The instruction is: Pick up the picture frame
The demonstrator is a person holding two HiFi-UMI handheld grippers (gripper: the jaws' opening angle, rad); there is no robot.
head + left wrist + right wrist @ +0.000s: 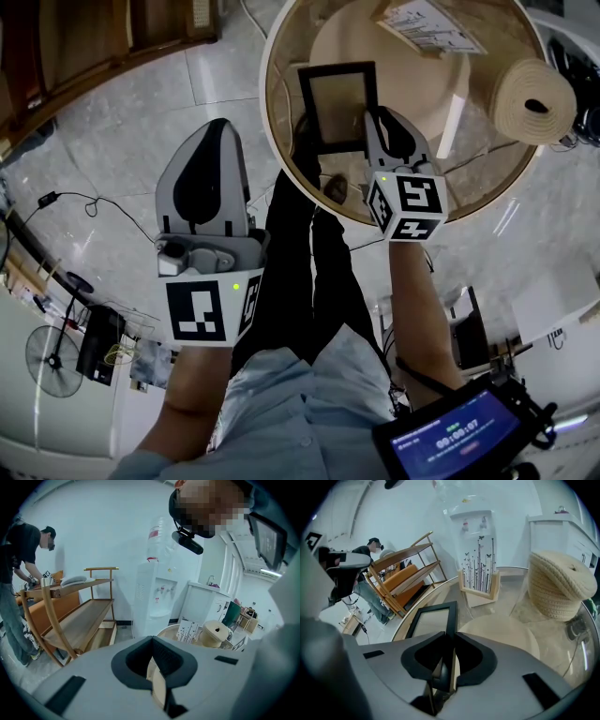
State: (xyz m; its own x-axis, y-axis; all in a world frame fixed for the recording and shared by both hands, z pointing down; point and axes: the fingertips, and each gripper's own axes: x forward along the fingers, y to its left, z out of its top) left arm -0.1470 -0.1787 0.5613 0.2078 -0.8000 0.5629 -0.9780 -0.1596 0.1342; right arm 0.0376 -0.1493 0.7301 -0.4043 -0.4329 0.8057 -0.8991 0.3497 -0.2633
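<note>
A black picture frame with a pale inset lies flat on the round glass table. My right gripper reaches over the table's near rim and is shut on the frame's right edge. In the right gripper view the frame runs away to the left, and its dark edge is pinched between the pads of the right gripper. My left gripper hangs over the floor, left of the table, its tips together and holding nothing. In its own view the left gripper points towards the table.
On the table stand a cream ribbed roll at the right and a printed card holder at the back. A wooden rack, a water dispenser and a person stand beyond. A fan and cable lie on the floor.
</note>
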